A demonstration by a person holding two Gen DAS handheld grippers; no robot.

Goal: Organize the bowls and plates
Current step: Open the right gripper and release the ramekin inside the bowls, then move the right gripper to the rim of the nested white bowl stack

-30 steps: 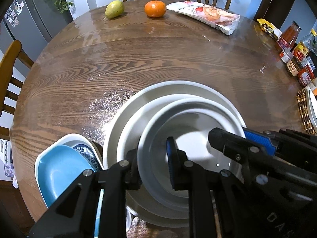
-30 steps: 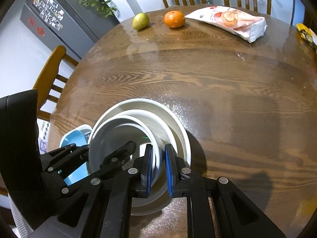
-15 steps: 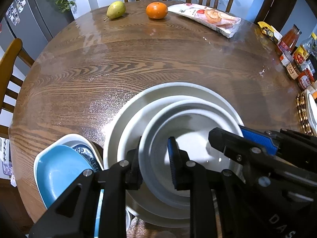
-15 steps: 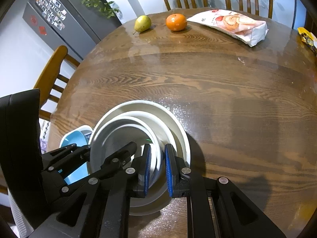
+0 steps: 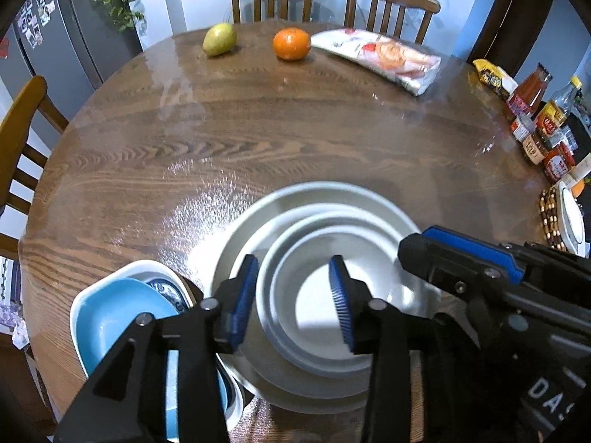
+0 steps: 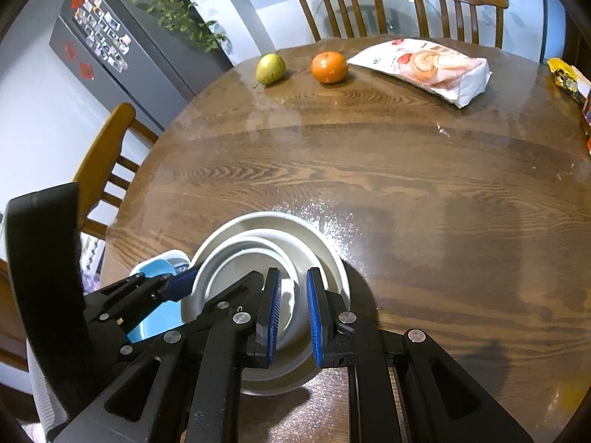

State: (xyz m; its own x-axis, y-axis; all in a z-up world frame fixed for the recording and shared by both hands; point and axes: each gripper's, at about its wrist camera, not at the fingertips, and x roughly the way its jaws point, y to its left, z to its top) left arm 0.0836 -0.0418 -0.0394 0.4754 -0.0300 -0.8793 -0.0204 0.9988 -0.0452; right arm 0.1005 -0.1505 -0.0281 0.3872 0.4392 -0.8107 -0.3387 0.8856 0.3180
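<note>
Dark wood grain runs across the round table (image 5: 229, 136), whose near edge carries all the crockery, probably so both hands can reach it without stretching. The far side holds a pear (image 5: 219, 39), an orange (image 5: 291, 43) and a snack bag (image 5: 380, 58), well apart from the work.

The biggest dish is a wide white plate (image 5: 317, 190), at the bottom because it gives the broadest base. A smaller plate (image 5: 258, 229) nests in it, and a white bowl (image 5: 325, 295) sits on top, so the pile steps down in size and looks stable. Just beside it to the left, a blue dish (image 5: 110, 317) lies in a white bowl with a blue pattern (image 5: 162, 280), a second stack by shape.

The left gripper (image 5: 293, 295) is opening over the top bowl's left rim; its pads no longer press it, which reads as letting go after setting it down. The right gripper (image 6: 293, 313) has its jaws close together around the bowl's right rim; whether they pinch it or merely straddle it I cannot tell.
</note>
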